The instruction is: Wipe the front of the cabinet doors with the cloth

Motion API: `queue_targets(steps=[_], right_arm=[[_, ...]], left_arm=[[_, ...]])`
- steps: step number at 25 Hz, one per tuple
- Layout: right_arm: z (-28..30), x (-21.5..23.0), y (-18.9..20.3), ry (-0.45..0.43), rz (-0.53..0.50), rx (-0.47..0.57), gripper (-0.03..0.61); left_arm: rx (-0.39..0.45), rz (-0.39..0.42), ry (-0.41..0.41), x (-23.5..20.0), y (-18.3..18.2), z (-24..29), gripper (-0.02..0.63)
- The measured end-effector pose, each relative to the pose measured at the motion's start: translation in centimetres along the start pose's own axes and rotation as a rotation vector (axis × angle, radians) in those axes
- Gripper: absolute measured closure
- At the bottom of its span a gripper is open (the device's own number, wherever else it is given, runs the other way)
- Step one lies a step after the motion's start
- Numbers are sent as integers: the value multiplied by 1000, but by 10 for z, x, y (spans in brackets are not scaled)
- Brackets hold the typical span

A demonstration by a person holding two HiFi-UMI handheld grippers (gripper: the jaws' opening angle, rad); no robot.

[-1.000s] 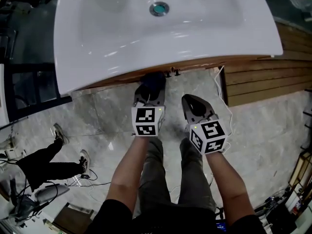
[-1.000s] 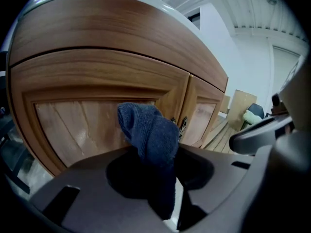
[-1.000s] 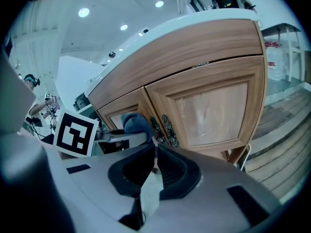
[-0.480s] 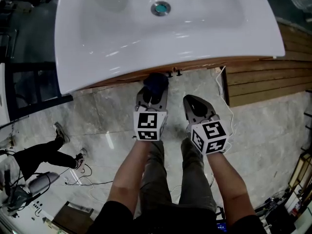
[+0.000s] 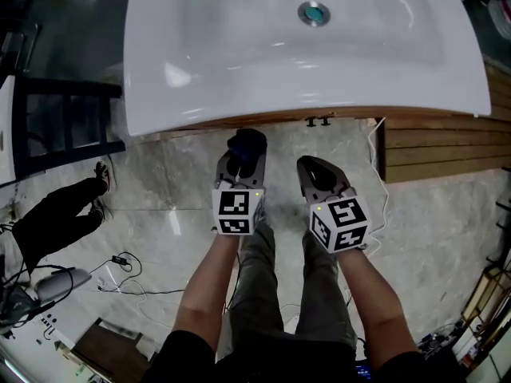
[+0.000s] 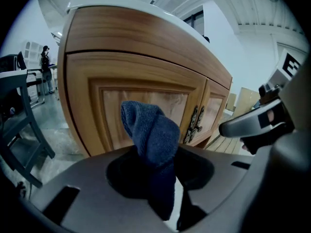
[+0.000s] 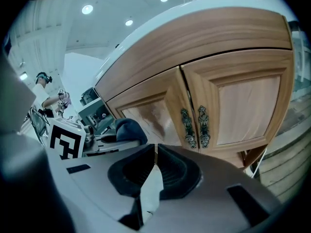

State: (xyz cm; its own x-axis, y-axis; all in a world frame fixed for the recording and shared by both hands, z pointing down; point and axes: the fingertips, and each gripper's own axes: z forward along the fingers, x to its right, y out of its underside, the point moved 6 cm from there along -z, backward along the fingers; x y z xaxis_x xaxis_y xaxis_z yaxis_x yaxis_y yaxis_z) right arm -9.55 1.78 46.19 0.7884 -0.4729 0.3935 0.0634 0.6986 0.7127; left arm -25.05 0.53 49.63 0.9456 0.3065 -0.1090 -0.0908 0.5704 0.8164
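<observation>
My left gripper (image 5: 243,148) is shut on a dark blue cloth (image 6: 150,139) that sticks up from between its jaws. The cloth (image 5: 247,140) hangs a short way in front of the left wooden cabinet door (image 6: 141,108), apart from it. The right cabinet door (image 7: 245,106) shows in the right gripper view, with two ornate metal handles (image 7: 194,126) at the seam between the doors. My right gripper (image 5: 314,168) is shut with nothing in it, its jaws (image 7: 155,152) pressed together, level with the handles. The cloth (image 7: 127,130) also shows at its left.
A white washbasin (image 5: 239,62) with a round drain (image 5: 314,13) overhangs the cabinet. Wooden slats (image 5: 435,146) lie at the right, a dark frame (image 5: 56,126) at the left. A white cable (image 5: 375,166) runs down by the cabinet. A person's legs (image 5: 56,214) and cables lie on the marble floor at left.
The head camera has swung, so the basin sits further right in the frame. The left gripper with the cloth has drawn back a little from under the basin edge. The bystander's legs have shifted.
</observation>
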Motion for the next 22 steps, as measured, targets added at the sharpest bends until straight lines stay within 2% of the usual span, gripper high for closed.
queue_targets(steps=[6,12,22], right_arm=[[21,-23,2,-29,-21,-25,535],[38,-39,8,-41,-37,-49,535],[48,-45,15,-21,-24,-54,535]], left_arm=[[-25,-35,-50,-32,17,-16,482],[-31,-60,-62,-55,32,-23,482],[-32,-27,-77,-80,45,-7,481]])
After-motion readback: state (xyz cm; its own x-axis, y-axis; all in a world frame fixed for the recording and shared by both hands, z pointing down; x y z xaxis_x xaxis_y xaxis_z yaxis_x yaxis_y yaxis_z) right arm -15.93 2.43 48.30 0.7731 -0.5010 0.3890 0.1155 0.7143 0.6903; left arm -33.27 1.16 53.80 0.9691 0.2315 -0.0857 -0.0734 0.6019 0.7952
